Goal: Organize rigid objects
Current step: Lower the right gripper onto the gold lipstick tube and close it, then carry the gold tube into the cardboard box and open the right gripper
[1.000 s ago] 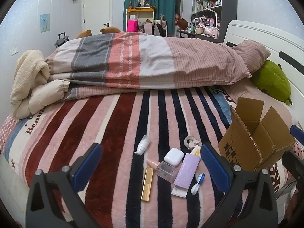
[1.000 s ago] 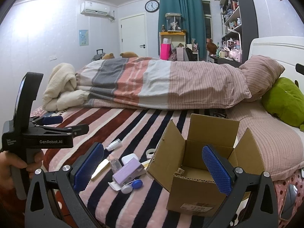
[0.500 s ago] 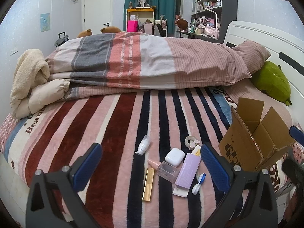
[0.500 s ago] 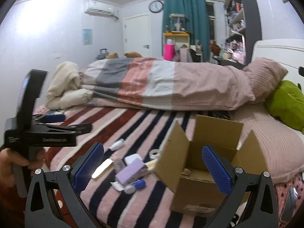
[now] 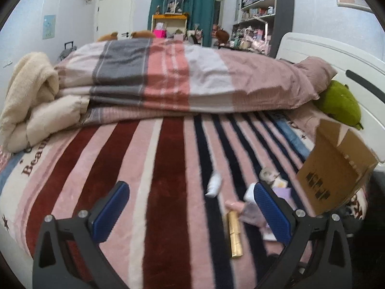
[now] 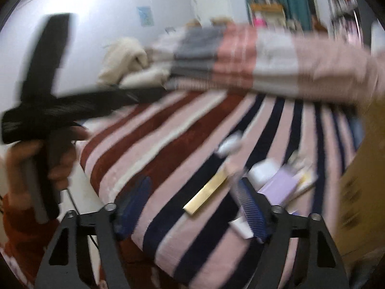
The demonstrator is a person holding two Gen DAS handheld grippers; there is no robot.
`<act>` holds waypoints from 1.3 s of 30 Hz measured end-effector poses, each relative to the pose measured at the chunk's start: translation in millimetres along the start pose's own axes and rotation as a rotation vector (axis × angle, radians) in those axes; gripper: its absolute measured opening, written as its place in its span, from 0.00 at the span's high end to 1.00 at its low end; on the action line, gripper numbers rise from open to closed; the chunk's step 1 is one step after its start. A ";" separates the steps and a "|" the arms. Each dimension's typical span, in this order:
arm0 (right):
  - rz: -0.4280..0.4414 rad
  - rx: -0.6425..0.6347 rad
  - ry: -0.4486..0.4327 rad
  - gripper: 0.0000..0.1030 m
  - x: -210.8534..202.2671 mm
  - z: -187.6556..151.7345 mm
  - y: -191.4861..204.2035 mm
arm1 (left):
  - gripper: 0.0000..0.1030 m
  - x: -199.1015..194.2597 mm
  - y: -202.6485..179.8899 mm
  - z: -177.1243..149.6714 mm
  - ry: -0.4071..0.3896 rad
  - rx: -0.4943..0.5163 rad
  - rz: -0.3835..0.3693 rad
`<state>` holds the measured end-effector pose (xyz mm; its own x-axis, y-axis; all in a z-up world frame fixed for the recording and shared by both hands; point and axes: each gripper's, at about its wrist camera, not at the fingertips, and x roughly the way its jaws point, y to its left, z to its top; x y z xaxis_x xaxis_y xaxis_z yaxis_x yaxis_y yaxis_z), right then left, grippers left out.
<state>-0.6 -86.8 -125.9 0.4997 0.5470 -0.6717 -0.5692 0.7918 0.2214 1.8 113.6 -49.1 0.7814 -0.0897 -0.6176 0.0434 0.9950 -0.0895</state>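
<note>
Two wrist views show us a bed with small hard items gathered near an open cardboard box.

From the left wrist, our left hand-held gripper (image 5: 190,212) hangs released over the striped blanket (image 5: 163,168), nothing between its blue pads. Just beside its right pad lie a gold bar (image 5: 234,234), a small white bottle (image 5: 214,184) and a clear pinkish bottle (image 5: 247,210). They sit clustered close to the cardboard box (image 5: 334,168), probably so each needs only a short carry into it. The box stands at the right with its flaps up, ready to receive them.

From the right wrist, heavily blurred, our right hand-held gripper (image 6: 192,204) is closing with the gold bar (image 6: 207,193) just ahead of its jaws; the pads do not yet press it. A lilac box (image 6: 280,186) lies near the right pad. At left, a hand (image 6: 38,166) grips the other gripper's handle.
</note>
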 end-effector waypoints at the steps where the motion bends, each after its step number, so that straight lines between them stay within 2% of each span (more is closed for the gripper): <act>1: -0.006 0.029 0.031 0.42 16.3 -4.2 -2.8 | 0.01 3.4 4.2 -4.3 0.010 -0.004 -0.001; 2: -0.018 0.046 0.061 0.47 30.4 -8.0 -5.1 | 0.01 7.7 10.7 -10.1 0.024 -0.012 -0.004; 6: -0.024 0.108 0.128 0.56 67.5 -16.8 -11.8 | 0.01 15.9 22.2 -27.1 0.052 -0.031 -0.005; 9: -0.105 0.117 0.118 0.67 79.9 -14.4 -12.0 | 0.01 19.9 25.8 -36.0 0.058 -0.033 -0.015; 11: -0.152 0.072 0.109 0.79 80.6 -12.4 -7.9 | 0.01 22.9 27.5 -40.4 0.062 -0.039 -0.041; 13: -0.130 0.037 0.110 0.86 79.7 -12.8 -5.0 | 0.01 24.7 28.3 -43.7 0.056 -0.035 -0.045; 16: -0.125 -0.019 0.114 0.87 73.8 -14.8 -5.5 | 0.01 26.0 26.5 -50.5 0.011 0.011 -0.002; 17: -0.116 -0.028 0.115 0.87 68.9 -16.1 -6.6 | 0.01 27.0 25.8 -52.1 0.011 0.024 -0.007; 20: -0.048 -0.028 0.102 0.87 57.3 -12.5 -9.8 | 0.01 33.1 25.2 -53.9 0.059 0.007 -0.089; 22: 0.002 -0.057 0.072 0.87 46.7 -3.0 -4.5 | 0.01 34.3 23.9 -49.6 0.087 -0.037 -0.211; 25: 0.054 -0.112 0.036 0.87 26.0 16.3 7.2 | 0.03 28.2 13.5 -34.6 0.078 -0.033 -0.341; 27: 0.089 -0.150 0.006 0.87 6.7 29.6 12.2 | 0.21 22.7 2.4 -17.9 0.075 -0.018 -0.389; 28: 0.094 -0.180 -0.013 0.87 -5.1 36.8 15.3 | 0.26 20.6 -2.7 -9.7 0.077 -0.016 -0.421; 30: 0.093 -0.219 -0.054 0.87 -28.7 50.9 16.6 | 0.47 15.6 -13.9 8.1 0.081 -0.020 -0.502; 32: 0.088 -0.224 -0.085 0.87 -46.4 62.8 12.8 | 0.60 12.0 -29.1 26.0 0.088 -0.022 -0.569; 36: 0.064 -0.216 -0.152 0.87 -81.5 83.0 -8.5 | 0.66 6.1 -63.9 58.2 0.064 0.003 -0.634; 39: 0.037 -0.176 -0.180 0.87 -105.1 90.7 -35.1 | 0.67 11.3 -99.5 80.0 0.077 0.031 -0.678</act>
<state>26.1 -147.4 1.0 0.5758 0.6270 -0.5248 -0.6864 0.7194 0.1064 56.1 17.0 15.3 0.5292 -0.6951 -0.4867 0.5261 0.7188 -0.4546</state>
